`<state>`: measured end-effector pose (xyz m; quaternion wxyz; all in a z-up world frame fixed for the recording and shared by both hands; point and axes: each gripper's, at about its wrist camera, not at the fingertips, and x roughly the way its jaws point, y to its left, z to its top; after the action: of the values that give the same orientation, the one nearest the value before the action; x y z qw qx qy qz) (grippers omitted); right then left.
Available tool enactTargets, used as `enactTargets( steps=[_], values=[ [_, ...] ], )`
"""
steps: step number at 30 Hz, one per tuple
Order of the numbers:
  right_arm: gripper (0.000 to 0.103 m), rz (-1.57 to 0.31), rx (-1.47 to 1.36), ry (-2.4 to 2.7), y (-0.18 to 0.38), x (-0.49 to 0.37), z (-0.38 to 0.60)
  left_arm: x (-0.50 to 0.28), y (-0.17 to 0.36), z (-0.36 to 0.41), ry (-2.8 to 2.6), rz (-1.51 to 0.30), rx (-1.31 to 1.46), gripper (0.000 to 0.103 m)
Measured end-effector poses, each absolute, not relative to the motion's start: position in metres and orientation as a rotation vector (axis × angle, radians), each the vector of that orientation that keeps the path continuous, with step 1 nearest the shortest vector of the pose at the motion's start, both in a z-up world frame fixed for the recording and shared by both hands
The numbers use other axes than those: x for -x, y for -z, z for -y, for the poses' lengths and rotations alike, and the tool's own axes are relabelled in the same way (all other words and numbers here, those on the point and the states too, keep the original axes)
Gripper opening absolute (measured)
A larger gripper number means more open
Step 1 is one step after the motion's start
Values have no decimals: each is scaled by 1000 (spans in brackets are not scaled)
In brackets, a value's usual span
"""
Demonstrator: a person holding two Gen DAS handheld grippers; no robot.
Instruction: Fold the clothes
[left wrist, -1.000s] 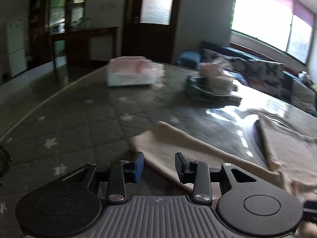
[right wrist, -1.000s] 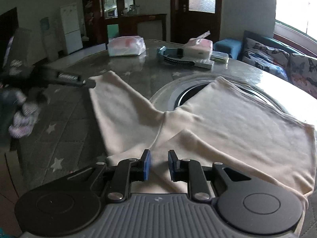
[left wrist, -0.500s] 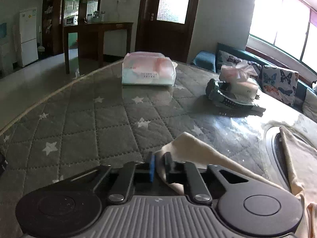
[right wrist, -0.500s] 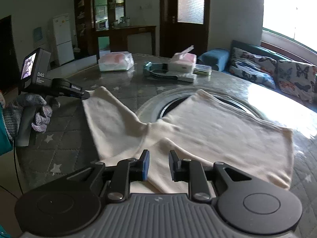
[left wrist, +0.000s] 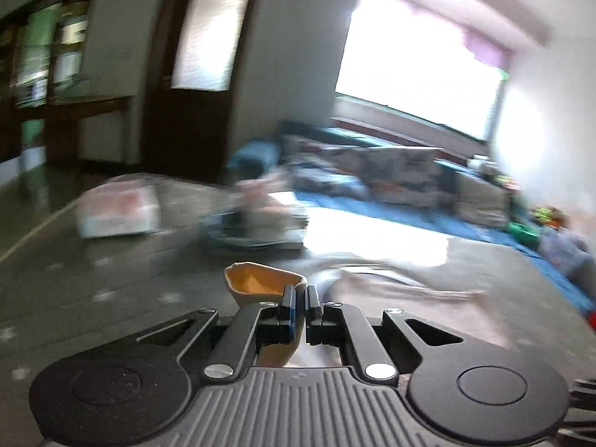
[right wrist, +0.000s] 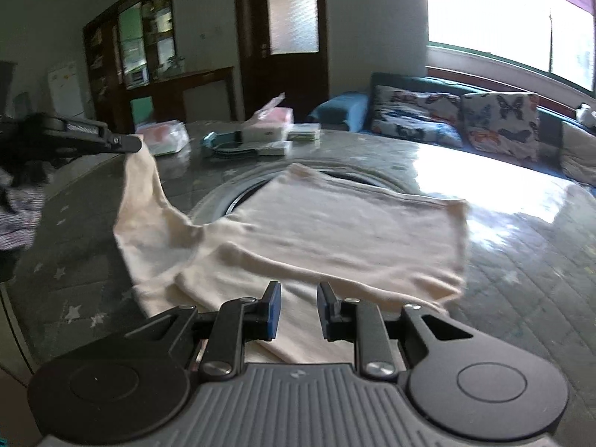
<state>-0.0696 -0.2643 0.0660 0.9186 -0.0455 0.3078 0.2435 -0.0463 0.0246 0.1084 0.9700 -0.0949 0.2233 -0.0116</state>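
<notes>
Cream cotton garment (right wrist: 335, 231) lies half-folded on grey starred table (right wrist: 521, 260); left gripper (left wrist: 301, 298) clamps one corner aloft, right gripper (right wrist: 298, 298) gapes empty.

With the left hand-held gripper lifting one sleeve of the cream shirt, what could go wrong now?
1. The left hand-held gripper pinches only the sleeve tip, so it may slip out.
2. Pulling could drag the cream shirt out of shape on the table.
3. The right hand-held gripper shows a gap, so its hold on the shirt looks doubtful.
</notes>
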Motion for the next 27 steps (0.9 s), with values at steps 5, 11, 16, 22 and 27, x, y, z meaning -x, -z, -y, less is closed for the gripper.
enactTargets(
  steps=[5,11,16,22,27],
  values=[
    [21,-615,34,-454,-67,75,292,48,-114,41,194,-456,130,5],
    [21,-602,-10,-402,-66,81,318,44,-100,108,346,-492,71,5],
    [21,-606,-30,-363,-63,81,333,36,-79,140,423,-563,24,7],
    [21,-616,-61,-335,-60,78,343,37,-66,148,473,-623,-25,17],
    [21,-635,-67,-360,-55,70,334,44,-70,114,433,-596,-10,28]
  ],
)
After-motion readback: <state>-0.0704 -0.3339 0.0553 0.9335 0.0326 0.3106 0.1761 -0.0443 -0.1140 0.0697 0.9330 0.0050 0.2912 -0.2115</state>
